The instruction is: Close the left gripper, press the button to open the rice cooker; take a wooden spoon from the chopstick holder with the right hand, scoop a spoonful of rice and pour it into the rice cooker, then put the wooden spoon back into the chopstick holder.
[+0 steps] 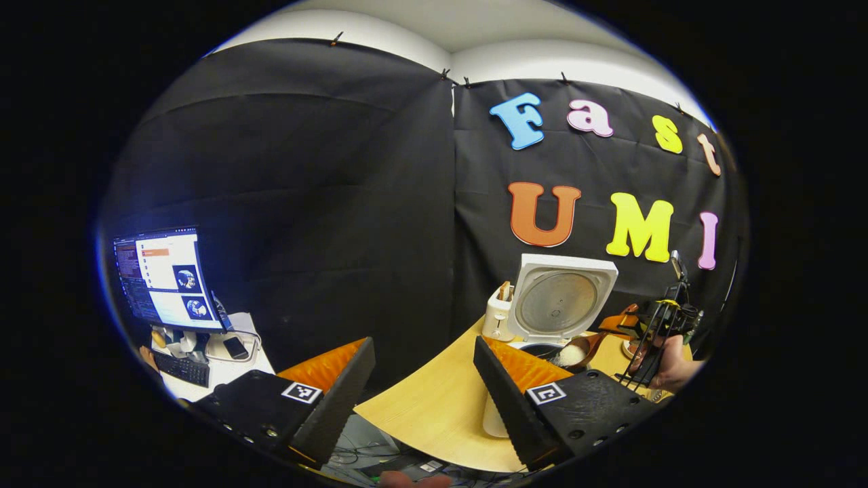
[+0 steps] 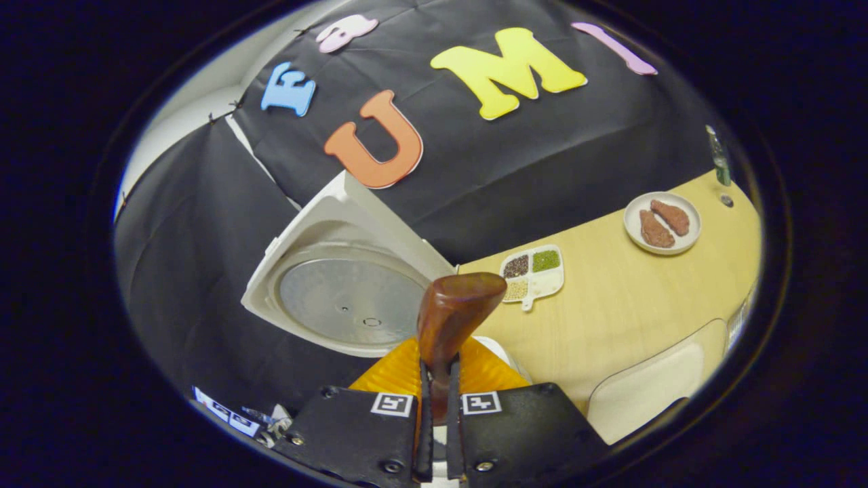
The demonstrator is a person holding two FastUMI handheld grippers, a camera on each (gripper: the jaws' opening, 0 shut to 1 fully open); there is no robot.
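In the left gripper view the white rice cooker (image 1: 542,339) stands on the table with its lid (image 1: 563,301) raised. A wooden spoon (image 1: 580,351) heaped with white rice hangs over the cooker's dark pot. A hand (image 1: 678,369) holds my right gripper (image 1: 637,329), which grips the spoon's handle from the right. My left gripper (image 1: 420,379) is open and holds nothing, low at the table's near edge. In the right gripper view my right gripper (image 2: 437,379) is shut on the brown spoon handle (image 2: 451,315), beside the open lid (image 2: 346,291). The spoon's bowl is hidden there.
A white chopstick holder (image 1: 498,313) stands left of the cooker. On the wooden table (image 2: 624,305) lie a divided tray of grains (image 2: 532,274) and a plate with two brown pieces (image 2: 662,222). A monitor (image 1: 166,278) and keyboard sit far left.
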